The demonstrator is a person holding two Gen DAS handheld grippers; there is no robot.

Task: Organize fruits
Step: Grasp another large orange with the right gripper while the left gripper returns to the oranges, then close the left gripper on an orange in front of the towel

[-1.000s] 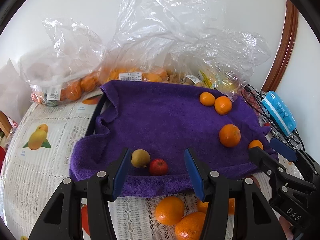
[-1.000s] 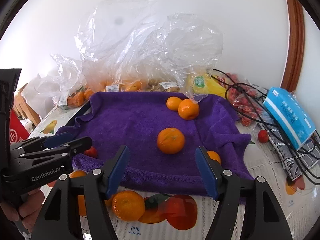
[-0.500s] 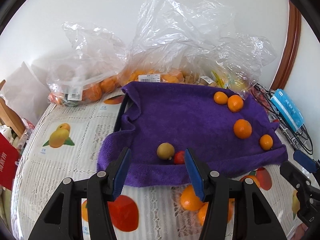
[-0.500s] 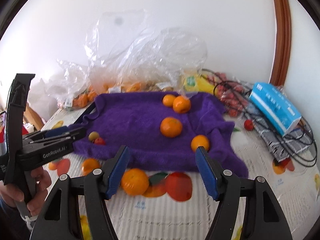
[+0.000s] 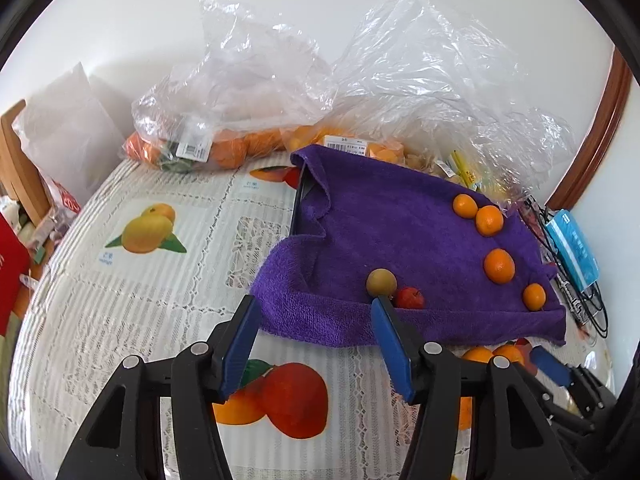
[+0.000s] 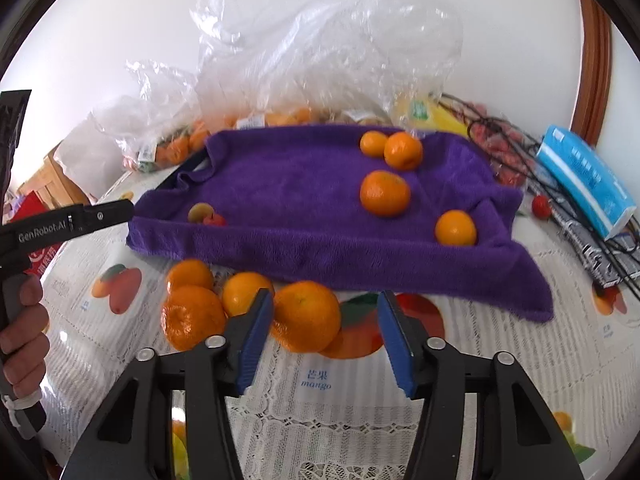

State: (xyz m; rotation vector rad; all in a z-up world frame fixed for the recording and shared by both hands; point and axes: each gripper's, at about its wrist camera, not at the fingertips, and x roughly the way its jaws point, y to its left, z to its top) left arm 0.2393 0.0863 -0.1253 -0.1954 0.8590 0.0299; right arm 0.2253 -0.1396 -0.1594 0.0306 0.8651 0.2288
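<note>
A purple towel (image 6: 304, 200) lies over a dark tray, with several tangerines (image 6: 385, 193) on its right half. A yellow-green fruit (image 5: 381, 281) and a small red fruit (image 5: 410, 297) sit near its front edge. Several loose oranges (image 6: 192, 316) lie on the tablecloth in front of the towel. My right gripper (image 6: 324, 300) straddles the biggest orange (image 6: 306, 316). Its jaws are closing: the left pad is at the peel and the right pad is still apart. My left gripper (image 5: 316, 320) hovers at the towel's front left corner, jaws opening a little, with nothing held.
Clear plastic bags (image 5: 256, 80) holding oranges crowd the wall behind the towel. At the right lie a blue tissue pack (image 6: 584, 184), black cables (image 6: 520, 152) and a small red fruit (image 6: 541, 206). A hand (image 6: 20, 320) holds the left gripper's handle. Fruit-print tablecloth (image 5: 152, 272) spreads to the left.
The left gripper has slid left, off the towel's front middle to its left corner. The right gripper has drawn back and down to the loose oranges, and its jaws have narrowed around one.
</note>
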